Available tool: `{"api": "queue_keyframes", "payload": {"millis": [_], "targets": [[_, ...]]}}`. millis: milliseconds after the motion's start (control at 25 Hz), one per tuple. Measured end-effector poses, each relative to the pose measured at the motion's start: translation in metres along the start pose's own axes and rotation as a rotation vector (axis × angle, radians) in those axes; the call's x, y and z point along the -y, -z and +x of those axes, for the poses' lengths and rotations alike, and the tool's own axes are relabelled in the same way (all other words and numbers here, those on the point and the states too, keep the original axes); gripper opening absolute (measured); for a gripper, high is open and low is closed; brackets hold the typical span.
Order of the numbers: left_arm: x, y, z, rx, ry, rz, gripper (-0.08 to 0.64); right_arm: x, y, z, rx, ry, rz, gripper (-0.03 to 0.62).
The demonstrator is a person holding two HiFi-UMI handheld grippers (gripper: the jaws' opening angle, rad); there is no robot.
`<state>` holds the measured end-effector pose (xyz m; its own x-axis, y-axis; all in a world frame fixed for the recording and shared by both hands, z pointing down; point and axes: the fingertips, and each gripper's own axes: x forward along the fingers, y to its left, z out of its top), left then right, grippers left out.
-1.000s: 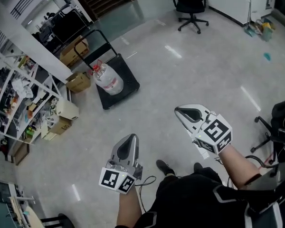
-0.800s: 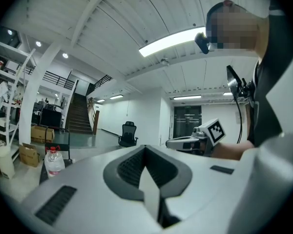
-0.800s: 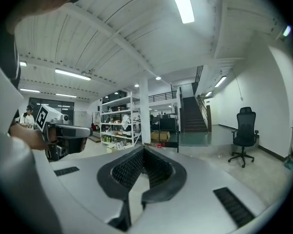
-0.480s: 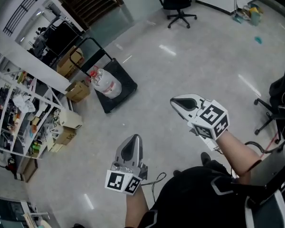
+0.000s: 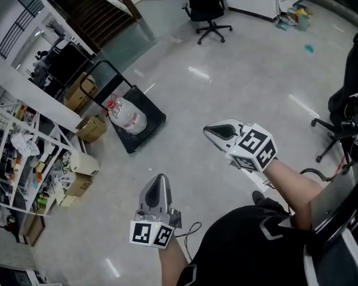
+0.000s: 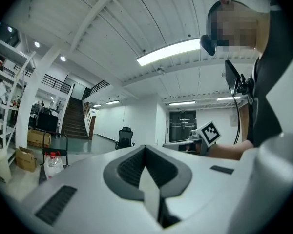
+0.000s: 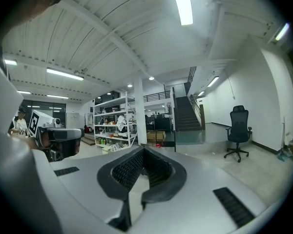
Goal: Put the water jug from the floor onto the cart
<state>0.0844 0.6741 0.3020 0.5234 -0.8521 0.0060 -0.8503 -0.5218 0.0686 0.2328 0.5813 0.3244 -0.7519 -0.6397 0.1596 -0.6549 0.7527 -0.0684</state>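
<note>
The clear water jug [image 5: 124, 119] with a red cap stands upright on the black platform cart [image 5: 150, 117], near its upright handle. In the left gripper view the jug [image 6: 51, 163] shows small at the far left. My left gripper [image 5: 160, 182] is held low in the head view, well short of the cart, shut and empty. The right gripper [image 5: 210, 130] hovers to the cart's right, also shut with nothing in it. Seen from their own cameras, the left gripper [image 6: 145, 153] and the right gripper [image 7: 143, 156] each have their pads together.
A white shelf rack [image 5: 18, 154] full of parts lines the left side, with cardboard boxes [image 5: 90, 127] by the cart. A black office chair [image 5: 206, 8] stands at the back, another chair [image 5: 346, 109] at the right edge. Stairs [image 5: 95, 11] rise behind the cart.
The cart and jug have slid left and look a little farther off. Both grippers have drifted along with the person, and stay shut and empty.
</note>
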Motion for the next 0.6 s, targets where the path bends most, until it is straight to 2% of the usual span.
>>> {"api": "queue_keyframes", "payload": {"millis": [600], "targets": [[0.008,-0.002,0.005,0.002,-0.021,0.009,0.000,0.005,-0.007,-0.008,0.002,-0.018,-0.028,0.002]]}}
